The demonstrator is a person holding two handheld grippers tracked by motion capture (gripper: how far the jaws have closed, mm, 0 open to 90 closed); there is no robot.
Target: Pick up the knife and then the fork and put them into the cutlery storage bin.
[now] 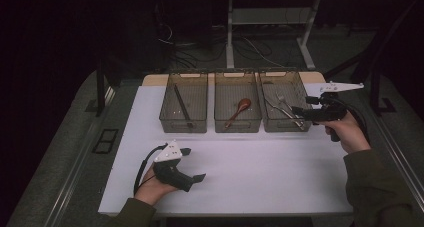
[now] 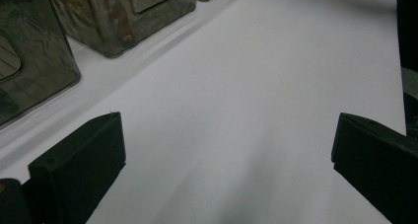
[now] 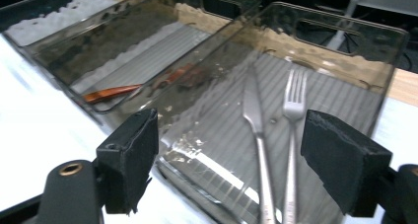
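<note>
Three smoky clear bins stand in a row at the back of the white table (image 1: 250, 177). The right bin (image 1: 285, 73) (image 3: 340, 24) holds a metal knife (image 3: 254, 110) and a fork (image 3: 294, 105) lying side by side. My right gripper (image 1: 301, 106) (image 3: 229, 155) hovers at that bin's near right corner, open, with nothing between its pads. The middle bin (image 1: 237, 73) contains a wooden spoon (image 1: 239, 111) (image 3: 113, 92). My left gripper (image 1: 194, 164) (image 2: 226, 150) rests low over the table's front left, open and empty.
The left bin (image 1: 187, 74) holds a dark slim stick (image 1: 182, 106). Bare white tabletop stretches between the bins and the front edge. Beyond the table are desk legs and cables on a dark floor.
</note>
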